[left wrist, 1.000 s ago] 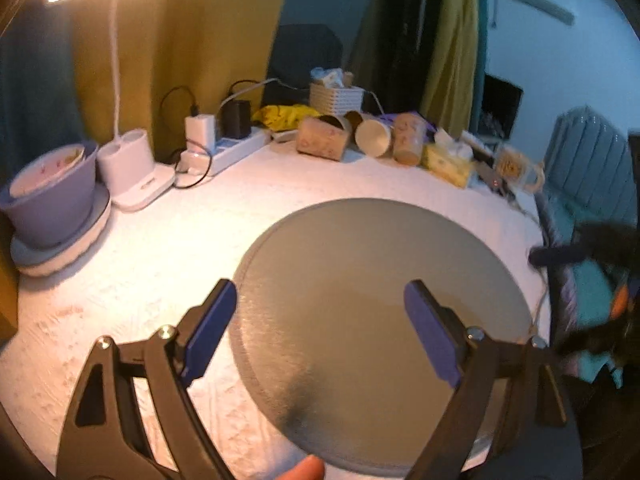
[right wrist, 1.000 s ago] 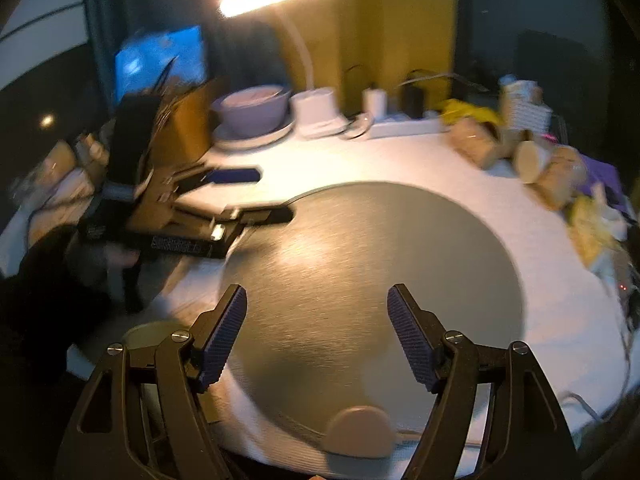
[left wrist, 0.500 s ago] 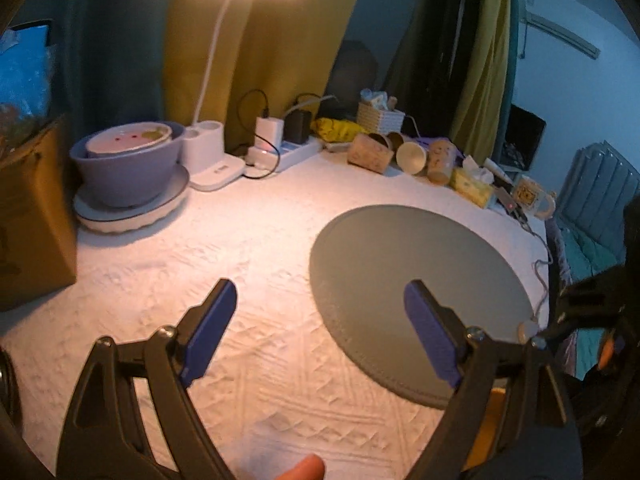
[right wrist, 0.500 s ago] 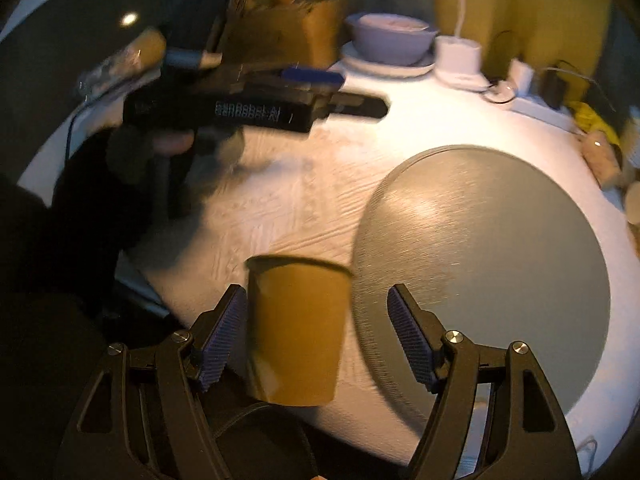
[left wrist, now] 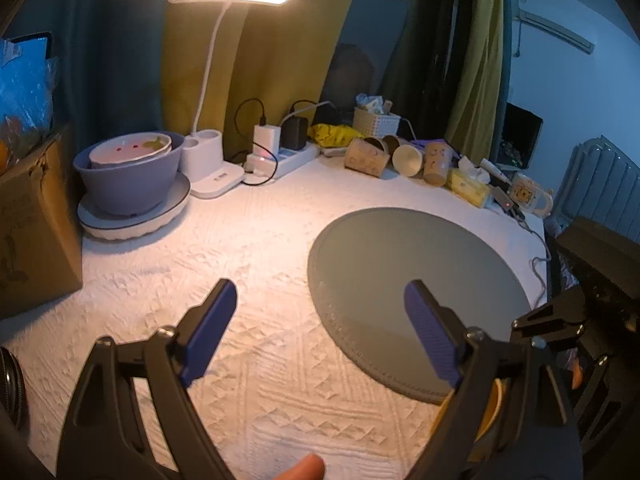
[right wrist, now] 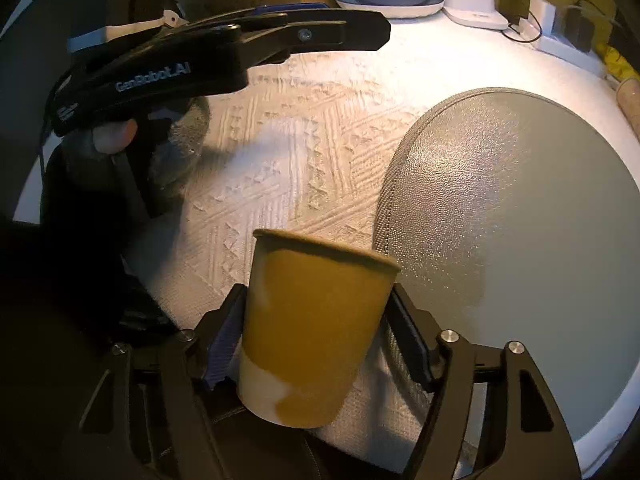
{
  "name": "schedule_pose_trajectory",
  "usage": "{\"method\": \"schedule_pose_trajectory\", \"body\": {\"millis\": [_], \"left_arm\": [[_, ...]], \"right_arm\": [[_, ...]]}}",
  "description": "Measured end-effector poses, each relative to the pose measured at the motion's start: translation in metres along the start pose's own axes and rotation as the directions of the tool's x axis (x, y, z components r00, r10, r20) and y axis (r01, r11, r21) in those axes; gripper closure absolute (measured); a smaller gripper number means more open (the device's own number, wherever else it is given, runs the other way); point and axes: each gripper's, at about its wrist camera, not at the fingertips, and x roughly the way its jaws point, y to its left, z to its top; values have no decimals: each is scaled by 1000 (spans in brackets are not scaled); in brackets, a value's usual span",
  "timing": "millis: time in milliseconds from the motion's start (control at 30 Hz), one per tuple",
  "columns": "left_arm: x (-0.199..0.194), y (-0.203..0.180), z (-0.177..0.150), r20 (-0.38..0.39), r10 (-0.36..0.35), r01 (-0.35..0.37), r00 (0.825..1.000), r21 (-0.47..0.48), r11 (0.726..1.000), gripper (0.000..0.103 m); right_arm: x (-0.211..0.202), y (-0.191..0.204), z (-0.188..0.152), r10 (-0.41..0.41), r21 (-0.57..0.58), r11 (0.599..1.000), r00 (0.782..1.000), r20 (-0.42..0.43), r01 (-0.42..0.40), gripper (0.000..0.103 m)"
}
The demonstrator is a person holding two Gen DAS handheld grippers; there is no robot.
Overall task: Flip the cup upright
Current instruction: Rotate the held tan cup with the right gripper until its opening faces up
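Observation:
A mustard-yellow paper cup [right wrist: 312,332] fills the lower middle of the right wrist view, its rim pointing away from the camera. My right gripper [right wrist: 316,344] has both blue pads pressed on the cup's sides, at the near edge of the white tablecloth [right wrist: 304,120]. In the left wrist view the cup [left wrist: 486,408] shows only as a yellow sliver behind my right finger. My left gripper [left wrist: 320,328] is open and empty above the cloth, left of the grey round mat [left wrist: 416,276]. It also shows in the right wrist view [right wrist: 248,40] at the upper left.
A grey bowl on a plate [left wrist: 132,184], a lamp base [left wrist: 212,172], a power strip [left wrist: 280,156] and several paper cups [left wrist: 400,156] line the back. A cardboard box [left wrist: 32,220] stands at the left. A mug [left wrist: 528,196] sits at the right edge.
My right gripper swung left to the table's near edge and closed on the yellow cup. My left gripper pulled back and to the left, off the mat.

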Motion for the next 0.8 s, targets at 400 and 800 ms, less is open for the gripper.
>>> {"method": "schedule_pose_trajectory", "body": {"millis": [400,800], "left_arm": [[25,-1,-5,-71,7,-6,997,14,1000,16],[61,-22,20,-142,-32,29,989,-21,999,16]], "right_arm": [[-51,-35,-14,-140,32,990,951,274,137,35],[-82,-108,-13,-310,143,951,837,452,275,34]]}}
